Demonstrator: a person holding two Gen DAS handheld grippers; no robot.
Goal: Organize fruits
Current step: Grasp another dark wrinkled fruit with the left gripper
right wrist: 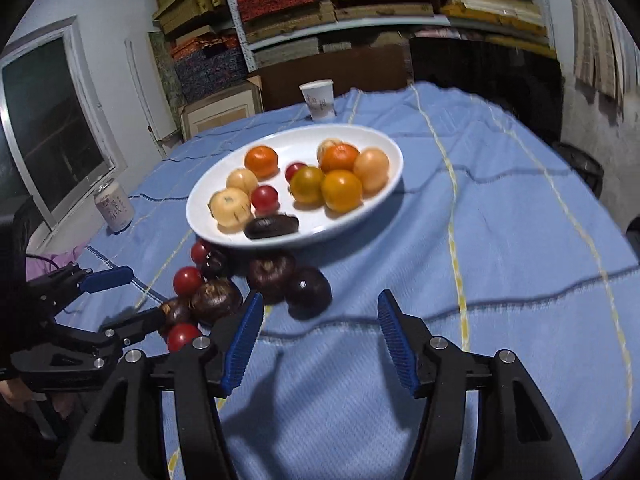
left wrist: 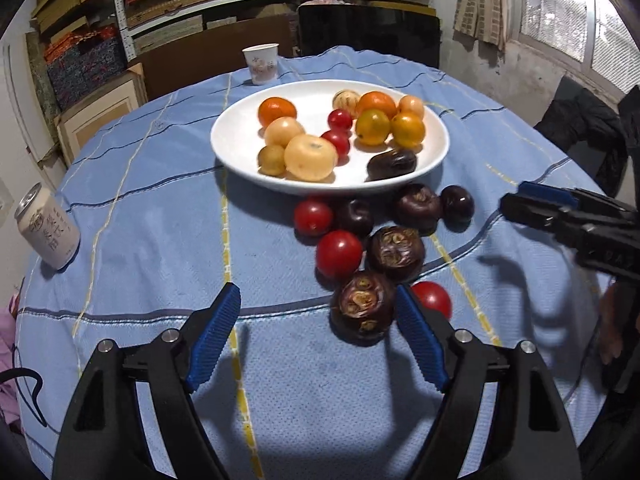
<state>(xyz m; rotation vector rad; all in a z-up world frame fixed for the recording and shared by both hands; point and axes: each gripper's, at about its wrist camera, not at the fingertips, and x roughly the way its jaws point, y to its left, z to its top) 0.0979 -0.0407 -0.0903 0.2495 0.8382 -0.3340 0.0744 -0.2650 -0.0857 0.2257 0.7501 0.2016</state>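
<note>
A white plate (left wrist: 236,140) holds orange, yellow and small red fruits plus one dark oblong fruit (left wrist: 392,164). In front of it on the blue cloth lie red tomatoes (left wrist: 339,254) and dark brown chestnut-like fruits (left wrist: 396,254). My left gripper (left wrist: 318,290) is open; the nearest dark fruit (left wrist: 362,306) lies just inside its right fingertip, with a tomato (left wrist: 434,298) behind that finger. My right gripper (right wrist: 320,298) is open too, with a dark round fruit (right wrist: 308,286) just ahead of its tips. In the right wrist view the left gripper (right wrist: 146,294) comes in from the left.
A drink can (left wrist: 48,228) stands at the table's left edge and a paper cup (left wrist: 261,64) behind the plate. Blue striped cloth (left wrist: 160,220) covers the round table. Shelves with boxes rise beyond it; a dark chair (left wrist: 580,136) is on the right.
</note>
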